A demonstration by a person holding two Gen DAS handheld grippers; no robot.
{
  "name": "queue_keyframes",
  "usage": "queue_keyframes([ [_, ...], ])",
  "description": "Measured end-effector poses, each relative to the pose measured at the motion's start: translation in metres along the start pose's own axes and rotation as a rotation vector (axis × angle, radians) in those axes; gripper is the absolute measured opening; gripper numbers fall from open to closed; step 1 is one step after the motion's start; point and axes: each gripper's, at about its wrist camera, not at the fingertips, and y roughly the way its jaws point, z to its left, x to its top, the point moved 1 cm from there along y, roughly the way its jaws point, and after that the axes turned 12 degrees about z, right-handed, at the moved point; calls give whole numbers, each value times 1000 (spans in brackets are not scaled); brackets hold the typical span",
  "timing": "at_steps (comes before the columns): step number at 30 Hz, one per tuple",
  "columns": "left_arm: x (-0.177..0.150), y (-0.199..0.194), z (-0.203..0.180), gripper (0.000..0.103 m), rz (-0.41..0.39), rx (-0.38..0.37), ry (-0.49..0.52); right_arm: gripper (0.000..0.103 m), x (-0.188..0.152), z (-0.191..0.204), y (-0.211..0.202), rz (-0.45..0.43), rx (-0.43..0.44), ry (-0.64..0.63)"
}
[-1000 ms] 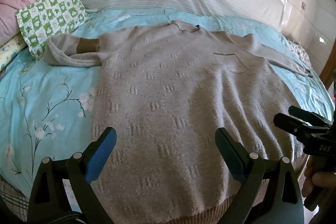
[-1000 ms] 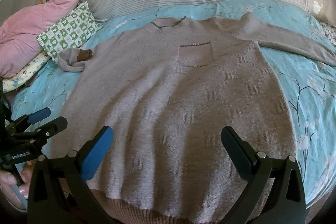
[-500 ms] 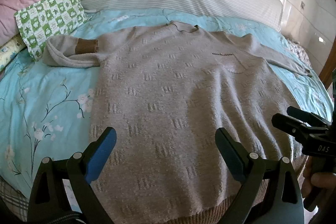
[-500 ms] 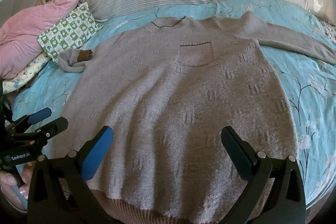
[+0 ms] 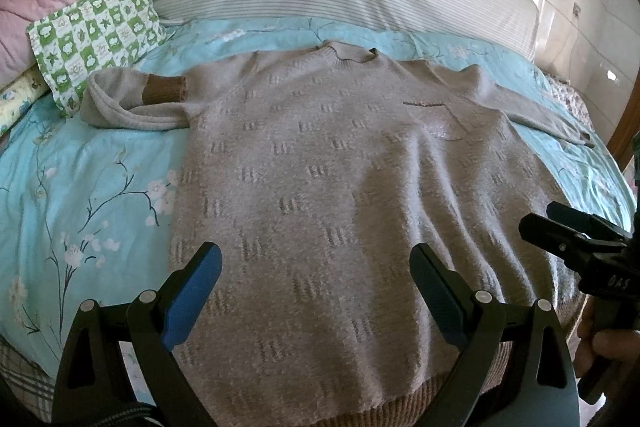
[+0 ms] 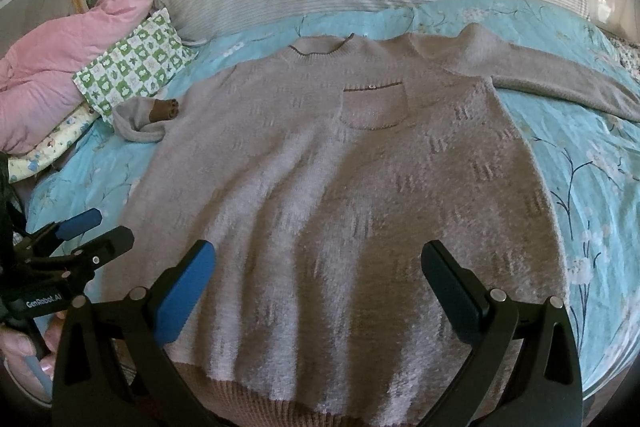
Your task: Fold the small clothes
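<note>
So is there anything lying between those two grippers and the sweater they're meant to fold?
Nothing visible. The left gripper and right gripper both hang open directly over the grey sweater, which lies flat on the blue bedsheet with nothing on top.

The sweater's right sleeve [image 6: 568,83] runs off-frame, its cuff apparently unseen.

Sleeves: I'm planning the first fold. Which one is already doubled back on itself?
The sleeve beside the green checked pillow: it loops back, its brown cuff by the shoulder. The other sleeve lies straight out.
</note>
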Motion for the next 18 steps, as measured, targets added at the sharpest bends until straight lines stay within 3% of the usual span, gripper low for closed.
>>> queue_keyframes([
  [5, 3, 2, 0, 96, 1, -19, -1, 103, 4, -13, -3, 25, -12, 22],
  [9, 12, 7, 0, 97, 17, 33, 34, 103, 9, -33, -7, 15, -37, 67],
  [14, 31, 19, 3, 97, 42, 49, 34, 103, 18, -79, -20, -92, -90, 133],
  [18, 48, 31, 5, 97, 59, 58, 32, 103, 25, -120, -33, -116, -132, 214],
])
